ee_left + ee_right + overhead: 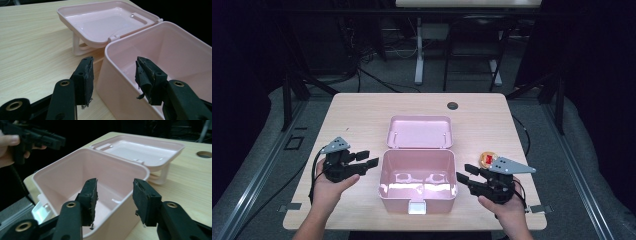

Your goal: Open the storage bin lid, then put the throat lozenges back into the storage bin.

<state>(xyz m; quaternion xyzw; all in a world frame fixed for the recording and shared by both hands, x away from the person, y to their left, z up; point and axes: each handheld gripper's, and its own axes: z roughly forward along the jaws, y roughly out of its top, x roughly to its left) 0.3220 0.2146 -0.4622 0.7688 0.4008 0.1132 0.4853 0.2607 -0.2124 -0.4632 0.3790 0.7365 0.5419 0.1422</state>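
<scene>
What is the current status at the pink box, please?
Left gripper and right gripper open, flanking pink box. Lid folded back. Small round item beside right gripper, not blocking.

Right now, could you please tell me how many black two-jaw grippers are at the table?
2: the left black two-jaw gripper sits left of the open pink plastic box, the right black two-jaw gripper right of it.

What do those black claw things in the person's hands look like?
Each hand holds a black gripper: left gripper, right gripper. Each has two chunky black jaws with worn, frayed rubber pads and brass-coloured rivets. A grey three-cornered plate sits on top of each, dotted with small holes. A black cable trails from the left one. The forearms are bare, no sleeves.
</scene>
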